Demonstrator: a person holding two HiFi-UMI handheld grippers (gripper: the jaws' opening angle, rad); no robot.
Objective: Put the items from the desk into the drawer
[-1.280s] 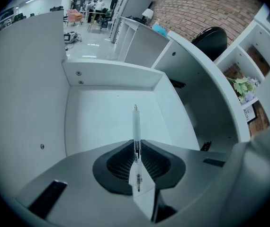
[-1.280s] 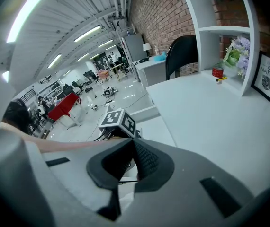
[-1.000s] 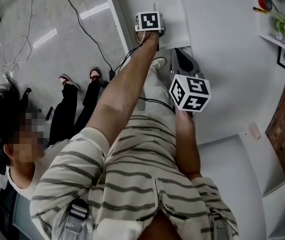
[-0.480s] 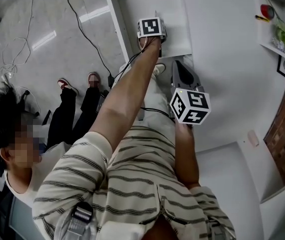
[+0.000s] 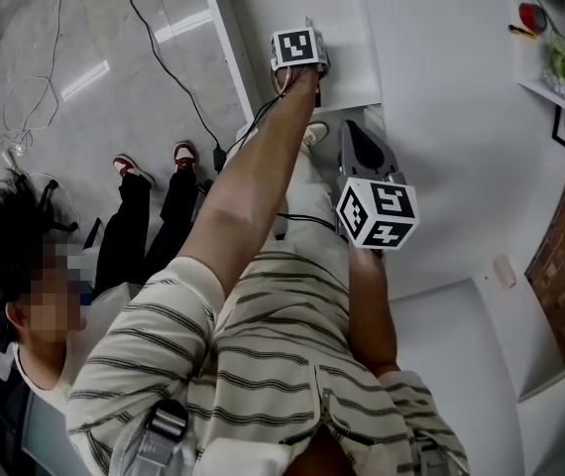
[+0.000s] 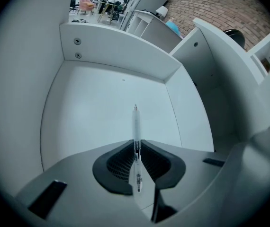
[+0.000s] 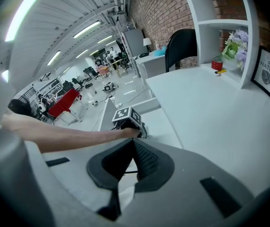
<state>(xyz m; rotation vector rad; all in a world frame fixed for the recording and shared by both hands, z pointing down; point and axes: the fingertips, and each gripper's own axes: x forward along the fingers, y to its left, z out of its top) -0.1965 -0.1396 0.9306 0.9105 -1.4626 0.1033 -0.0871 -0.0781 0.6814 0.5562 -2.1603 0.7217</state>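
Observation:
My left gripper (image 6: 136,143) is shut on a clear pen (image 6: 135,124), whose tip points down at the white floor of the open drawer (image 6: 92,103). In the head view the left arm reaches forward, and that gripper's marker cube (image 5: 297,48) sits inside the drawer (image 5: 263,18). My right gripper (image 5: 354,132) hovers over the white desk (image 5: 441,117), just beside the drawer. In its own view the right gripper (image 7: 134,143) is shut, with nothing between the jaws.
A shelf unit at the desk's far right holds a small red object (image 7: 216,64), a plant (image 7: 234,44) and a framed picture (image 7: 266,72). A person (image 5: 25,286) sits on the floor to the left, near loose cables (image 5: 164,58).
The left gripper has sunk a little deeper into the drawer with the pen still in its jaws. The right gripper has stayed where it was.

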